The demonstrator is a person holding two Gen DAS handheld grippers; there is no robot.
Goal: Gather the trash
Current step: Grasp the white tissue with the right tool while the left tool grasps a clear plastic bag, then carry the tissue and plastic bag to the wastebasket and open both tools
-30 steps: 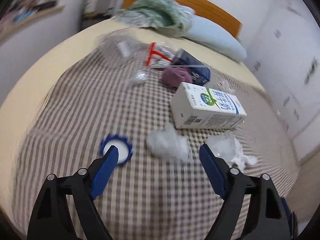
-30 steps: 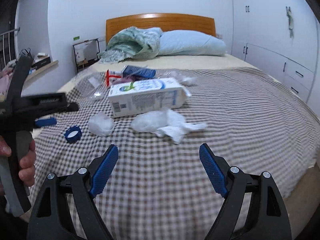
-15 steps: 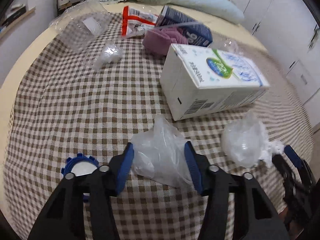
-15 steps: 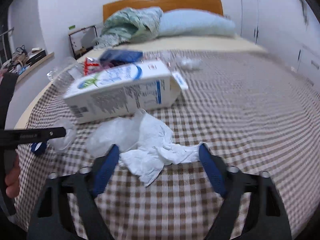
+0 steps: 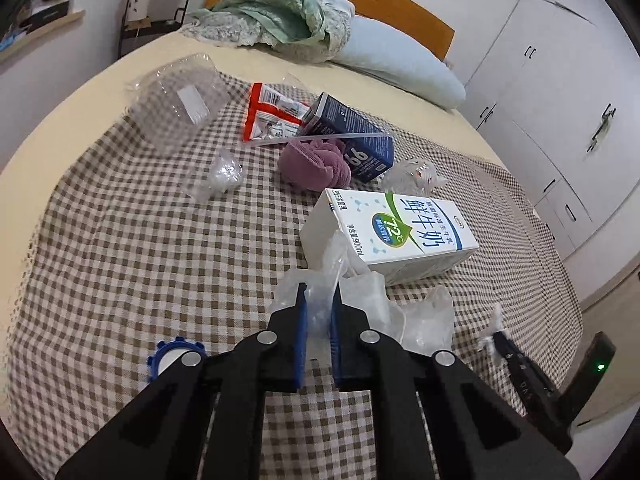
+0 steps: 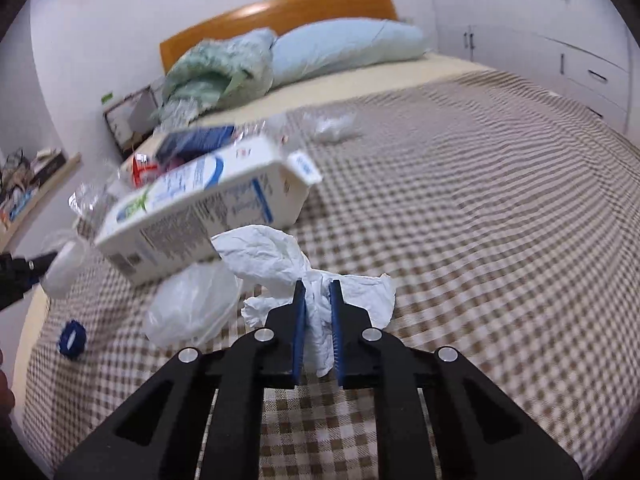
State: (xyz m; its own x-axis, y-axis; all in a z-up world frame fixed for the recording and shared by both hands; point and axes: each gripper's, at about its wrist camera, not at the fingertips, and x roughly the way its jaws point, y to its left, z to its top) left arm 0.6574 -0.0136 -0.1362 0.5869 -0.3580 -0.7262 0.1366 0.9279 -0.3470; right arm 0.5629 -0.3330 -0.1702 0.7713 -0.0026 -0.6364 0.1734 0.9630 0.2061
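Two grippers, each pinching a scrap of trash on the checked bedspread (image 5: 120, 240).
Left gripper (image 5: 319, 292), jaws just closed from wide, pinches a clear plastic bag (image 5: 340, 276) beside the milk carton (image 5: 400, 236), which lies lengthwise toward the wardrobe; right gripper (image 6: 318, 290), likewise just closed, pinches a crumpled tissue (image 6: 280, 256) before the carton.

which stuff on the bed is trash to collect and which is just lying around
Trash for the job:
- clear plastic bag, pinched in the left gripper
- white tissue, pinched in the right gripper
- milk carton
- dark blue carton
- red-and-white wrapper
- clear plastic container
- blue cap

Just lying about:
- pillow
- green blanket
- purple cloth, possibly
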